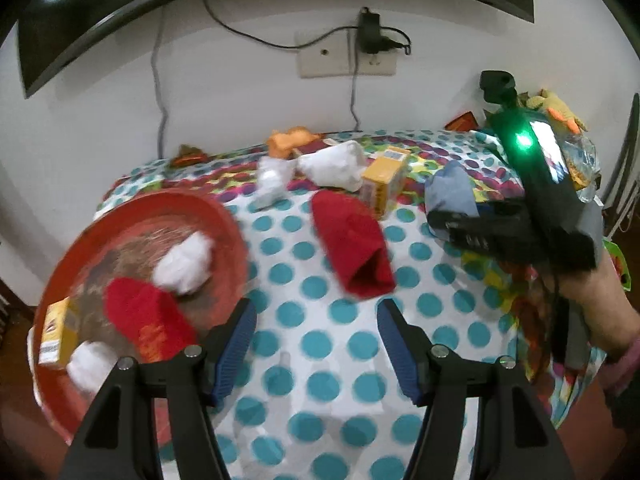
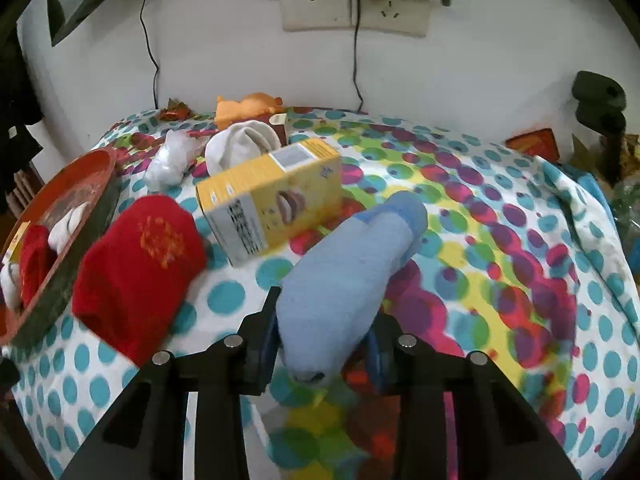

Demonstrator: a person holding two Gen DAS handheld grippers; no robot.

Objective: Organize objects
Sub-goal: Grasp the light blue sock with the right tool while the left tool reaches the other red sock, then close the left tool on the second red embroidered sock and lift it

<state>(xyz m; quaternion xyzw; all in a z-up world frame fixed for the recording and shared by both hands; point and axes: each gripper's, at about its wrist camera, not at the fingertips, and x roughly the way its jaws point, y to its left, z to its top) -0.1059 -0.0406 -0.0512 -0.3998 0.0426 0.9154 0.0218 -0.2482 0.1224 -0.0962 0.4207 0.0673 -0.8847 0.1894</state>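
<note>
My left gripper [image 1: 316,316] is open and empty above the dotted tablecloth, just right of the red bowl [image 1: 224,216]. The bowl holds a red sock [image 1: 148,320], white crumpled pieces [image 1: 184,264] and a small yellow box [image 1: 60,332]. Another red sock [image 1: 352,248] lies ahead of the left gripper. My right gripper [image 2: 324,328] is shut on a light blue sock [image 2: 348,272] and holds it above the cloth; it also shows in the left wrist view [image 1: 452,192]. A yellow box [image 2: 276,196] and a red sock [image 2: 136,268] lie beyond.
A white sock [image 2: 240,144], a white crumpled wad [image 2: 172,160] and an orange toy [image 2: 248,108] lie near the wall. Cables hang from a wall socket [image 2: 352,12]. The red bowl [image 2: 60,280] sits at the table's left edge. Clutter [image 2: 600,120] stands at far right.
</note>
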